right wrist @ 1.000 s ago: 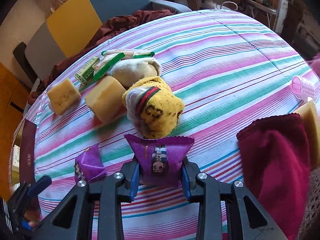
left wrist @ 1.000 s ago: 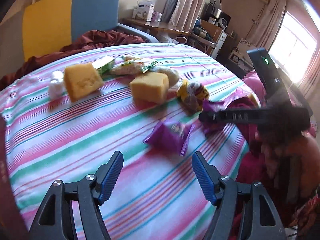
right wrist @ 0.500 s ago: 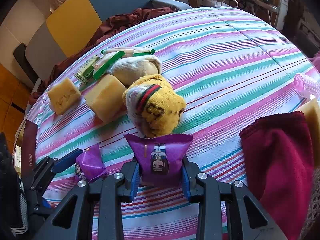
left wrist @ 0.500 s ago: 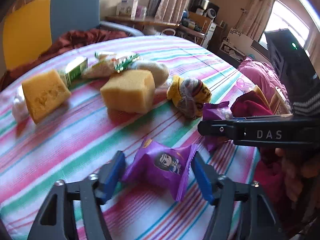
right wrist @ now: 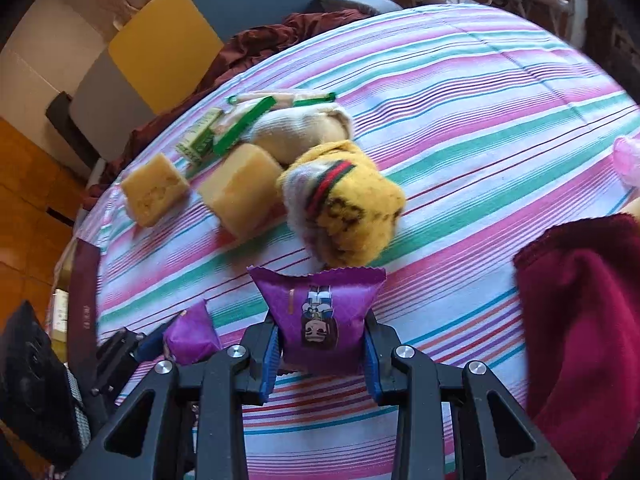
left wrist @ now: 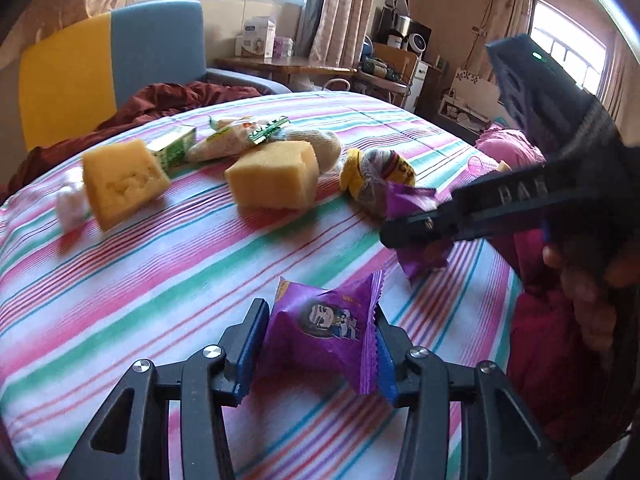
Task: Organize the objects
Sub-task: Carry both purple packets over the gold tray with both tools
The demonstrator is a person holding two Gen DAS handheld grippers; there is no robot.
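Pinching one purple snack packet [left wrist: 326, 326] between the blue pads of the left gripper [left wrist: 316, 344], low and near on the striped bedspread [left wrist: 160, 264]; clamping a second purple packet [right wrist: 320, 312] in the right gripper [right wrist: 320, 354], just short of the rolled yellow sock [right wrist: 344, 216]. Likely handling as light, air-puffed foil pouches: soft, crinkly, somewhat slippery, prone to crushing under a hard squeeze, so best taken across the plump middle, as both pairs of pads appear to be doing, not by the thin crimped edges. Lying farther back on the cover: two yellow sponge blocks [left wrist: 276, 178] [left wrist: 120, 182], a cream sock [right wrist: 300, 132], green-and-white wrapped packets [left wrist: 240, 138] and a small green box [left wrist: 174, 148]. Bunching at the right, a dark red towel [right wrist: 584, 320], with a pink plastic cup [right wrist: 628, 156] beyond it. Giving a padded, yielding surface, probably a quilted bed, where things may tip or sink. Standing at the far left, a yellow-and-blue chair [left wrist: 112, 60] draped with maroon cloth [left wrist: 168, 98]; filling the far right, curtained windows and a cluttered desk [left wrist: 288, 64].
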